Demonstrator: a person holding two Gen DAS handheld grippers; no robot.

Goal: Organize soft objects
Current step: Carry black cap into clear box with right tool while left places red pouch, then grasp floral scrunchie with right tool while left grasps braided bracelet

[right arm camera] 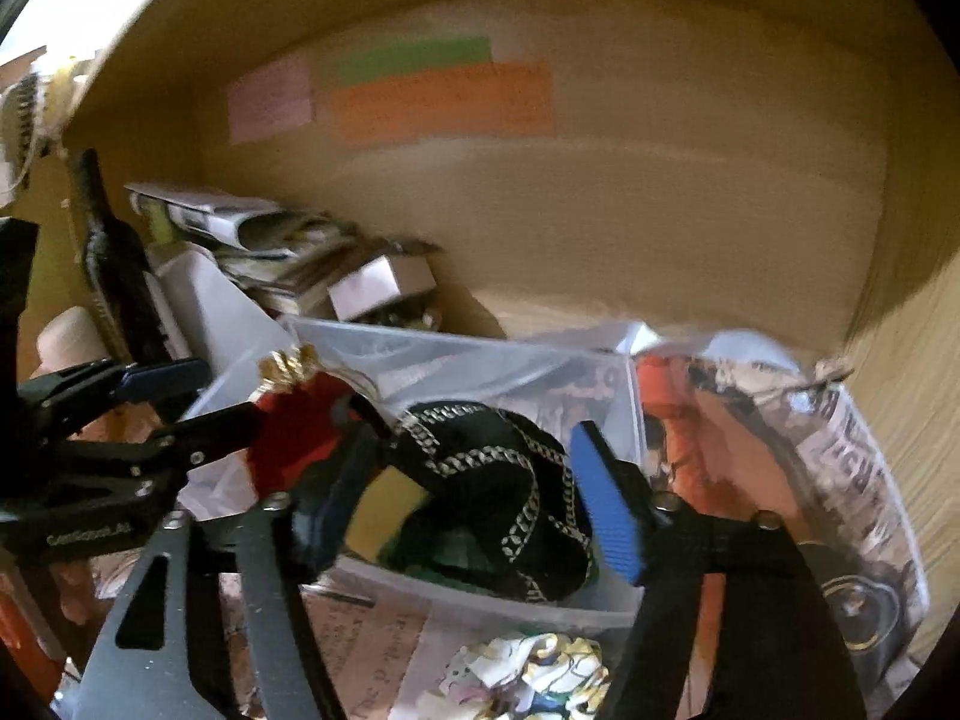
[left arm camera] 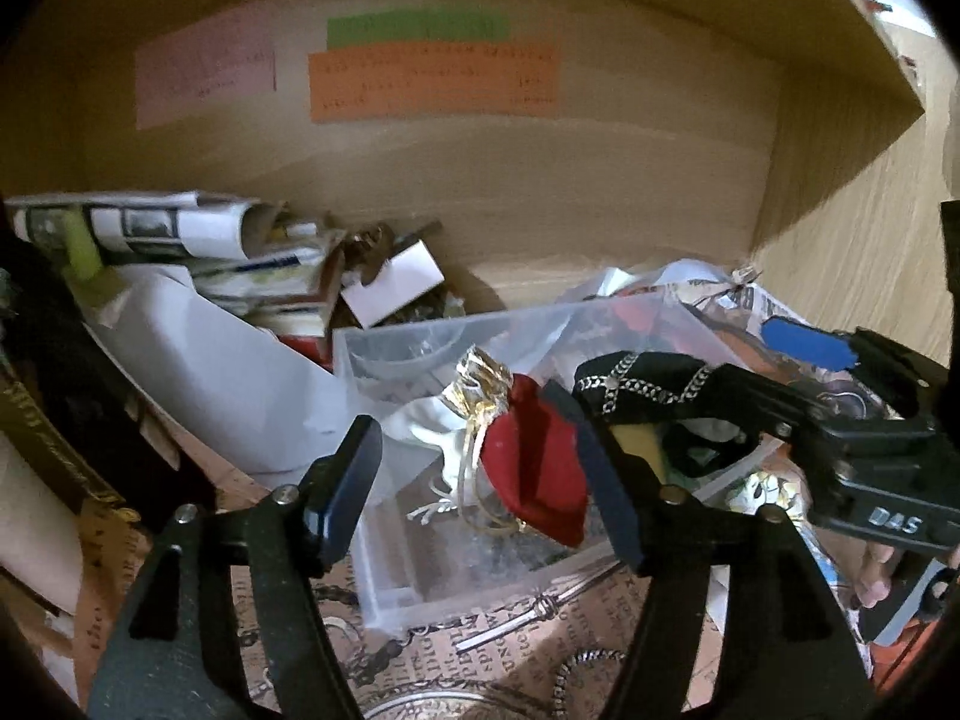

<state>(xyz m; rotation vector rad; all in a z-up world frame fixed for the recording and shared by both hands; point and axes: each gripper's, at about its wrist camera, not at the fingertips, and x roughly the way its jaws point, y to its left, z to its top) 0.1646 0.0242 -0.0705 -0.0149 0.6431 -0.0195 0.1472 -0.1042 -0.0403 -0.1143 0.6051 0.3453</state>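
Observation:
A clear plastic box stands on the shelf floor. In it lie a red pouch with a gold-tied top, a white pouch and a black pouch with a silver chain pattern. My left gripper is open around the red pouch, one finger on each side. My right gripper is open around the black pouch over the box. The right gripper also shows in the left wrist view, the left one in the right wrist view.
Wooden shelf walls close in the back and the right side. Rolled papers and a white box pile up at the back left. A printed plastic bag lies right of the box. A crumpled patterned cloth lies in front of it.

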